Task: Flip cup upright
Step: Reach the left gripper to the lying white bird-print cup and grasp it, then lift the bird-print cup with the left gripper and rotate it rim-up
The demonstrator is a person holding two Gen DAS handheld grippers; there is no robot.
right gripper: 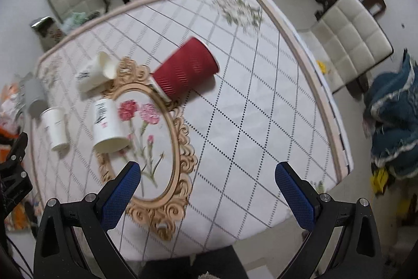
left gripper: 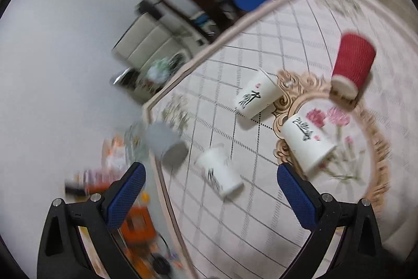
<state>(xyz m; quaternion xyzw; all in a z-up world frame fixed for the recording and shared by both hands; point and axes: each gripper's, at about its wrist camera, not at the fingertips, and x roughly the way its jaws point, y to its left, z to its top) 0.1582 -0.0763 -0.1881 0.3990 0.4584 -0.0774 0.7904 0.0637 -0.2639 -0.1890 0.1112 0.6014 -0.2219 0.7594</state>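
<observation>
From the right wrist view, left to right: a grey cup [right gripper: 35,97] sits at the far left edge of the bench [right gripper: 261,122], a small white cup [right gripper: 55,128] just beside it, then a larger white cup [right gripper: 107,126] lying with its mouth toward the camera, a crumpled white cup [right gripper: 98,72] behind it, and the red ribbed cup [right gripper: 185,71] on its side near the middle. None stands upright (the grey one is too blurred to be sure). Both the left claw [left gripper: 209,190] and the right claw [right gripper: 207,190] are spread wide, holding nothing, well above the cups. This looks like the approach step: no cup is chosen yet. Next, one claw should descend over a cup's wall, close, and rotate it mouth-up.
</observation>
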